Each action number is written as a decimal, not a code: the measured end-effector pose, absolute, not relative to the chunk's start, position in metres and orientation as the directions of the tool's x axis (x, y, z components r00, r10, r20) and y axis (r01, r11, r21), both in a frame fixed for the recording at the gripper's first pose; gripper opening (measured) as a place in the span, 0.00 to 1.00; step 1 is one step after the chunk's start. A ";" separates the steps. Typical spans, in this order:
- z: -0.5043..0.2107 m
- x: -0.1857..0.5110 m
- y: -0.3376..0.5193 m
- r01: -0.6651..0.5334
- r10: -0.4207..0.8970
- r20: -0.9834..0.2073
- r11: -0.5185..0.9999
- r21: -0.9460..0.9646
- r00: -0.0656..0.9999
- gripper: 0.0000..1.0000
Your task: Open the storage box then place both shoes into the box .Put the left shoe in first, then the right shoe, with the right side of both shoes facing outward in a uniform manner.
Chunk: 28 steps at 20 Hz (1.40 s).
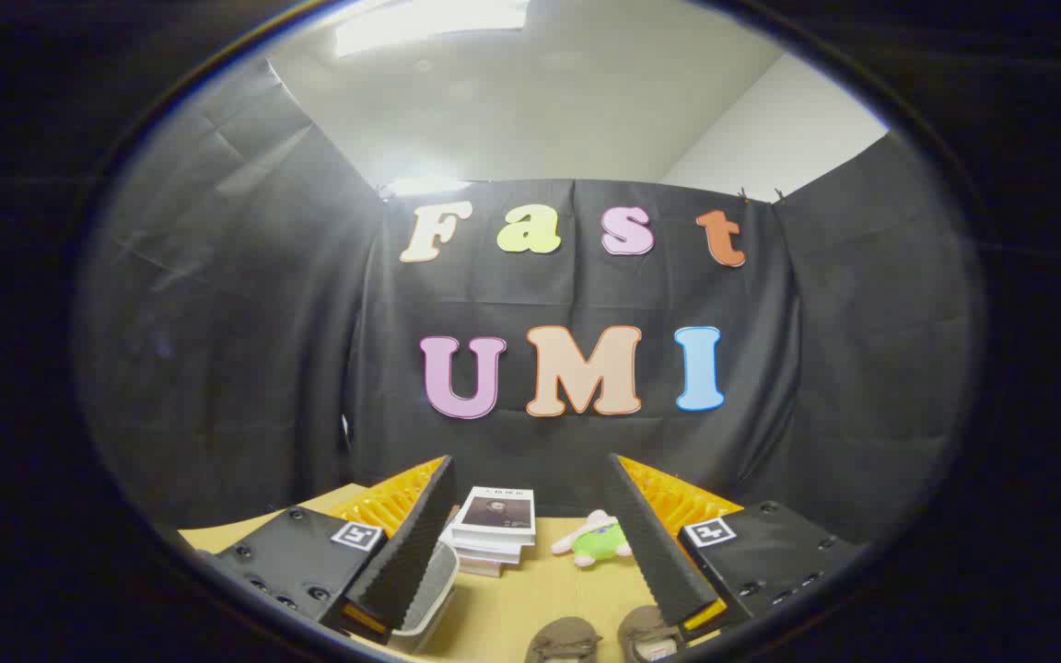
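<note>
My gripper (530,479) is held high above the wooden table (512,617), open, with nothing between its fingers. Two brown shoes lie side by side on the table below, one (564,640) between the fingers and the other (648,637) partly hidden under the right finger (655,543). A clear plastic storage box (431,589) stands on the table under the left finger (411,548); just a corner of it shows, so I cannot tell whether its lid is on.
A stack of books (492,532) rests on the table beyond the fingers, against the black cloth wall. A small green and pink plush toy (600,541) lies to the right of the books.
</note>
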<state>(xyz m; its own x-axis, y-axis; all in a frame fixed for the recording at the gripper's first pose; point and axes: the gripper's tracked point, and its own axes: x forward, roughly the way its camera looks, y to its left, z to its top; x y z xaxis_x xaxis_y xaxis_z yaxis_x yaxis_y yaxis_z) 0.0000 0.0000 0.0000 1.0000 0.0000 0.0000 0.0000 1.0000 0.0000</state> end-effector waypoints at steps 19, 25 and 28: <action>-0.039 0.011 0.000 -0.063 0.070 -0.080 0.994 0.094 0.994 1.00; -0.084 0.015 0.008 -0.059 0.107 -0.200 0.970 0.235 0.974 1.00; -0.109 0.013 0.012 -0.035 0.124 -0.263 0.948 0.317 0.957 1.00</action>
